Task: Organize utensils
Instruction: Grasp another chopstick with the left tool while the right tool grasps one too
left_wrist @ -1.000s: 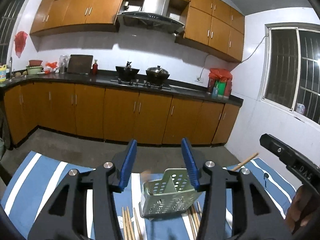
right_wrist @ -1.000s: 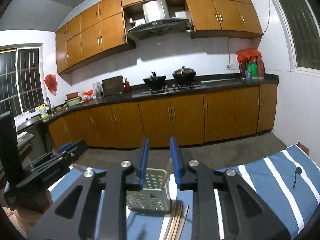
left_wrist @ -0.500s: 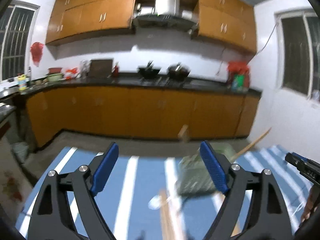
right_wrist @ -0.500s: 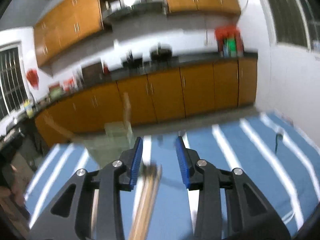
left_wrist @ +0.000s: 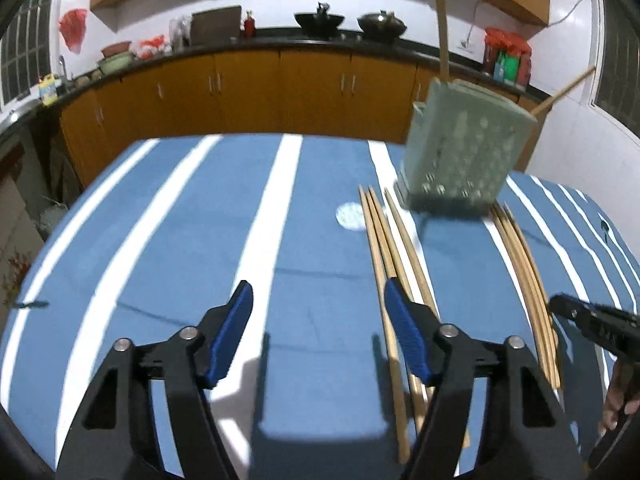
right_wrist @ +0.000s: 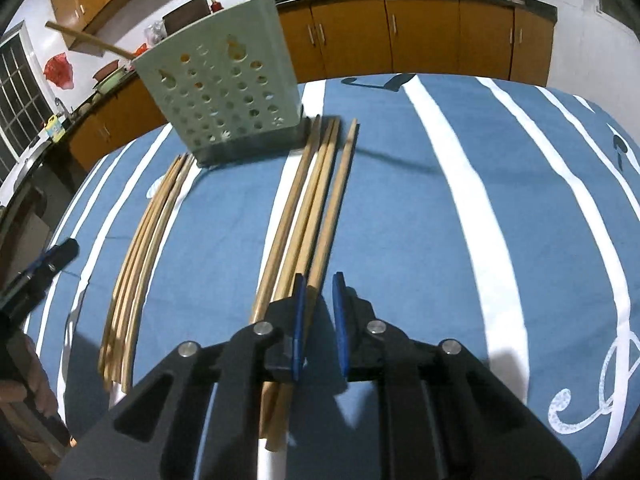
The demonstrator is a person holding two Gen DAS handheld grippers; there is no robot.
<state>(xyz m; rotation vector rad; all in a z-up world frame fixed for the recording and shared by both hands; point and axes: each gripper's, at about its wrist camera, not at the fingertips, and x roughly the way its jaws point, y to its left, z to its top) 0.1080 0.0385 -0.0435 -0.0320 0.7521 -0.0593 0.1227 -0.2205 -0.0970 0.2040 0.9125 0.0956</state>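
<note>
we hover our narrowly parted, empty right hand-held gripper (right_wrist: 319,322) over the near chopsticks (right_wrist: 316,208) on the worktop (right_wrist: 460,220), left hand-held gripper (left_wrist: 318,334) wide, needing next to pinch one for the perforated utensil holder (right_wrist: 224,92).

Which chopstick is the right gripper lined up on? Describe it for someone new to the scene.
On the blue striped cloth, in front of the green holder, lie two bundles of chopsticks. Take the bundle nearer the right gripper, not the curved-looking bundle to its left. The target chopstick is its rightmost stick, lying slightly apart.
</note>
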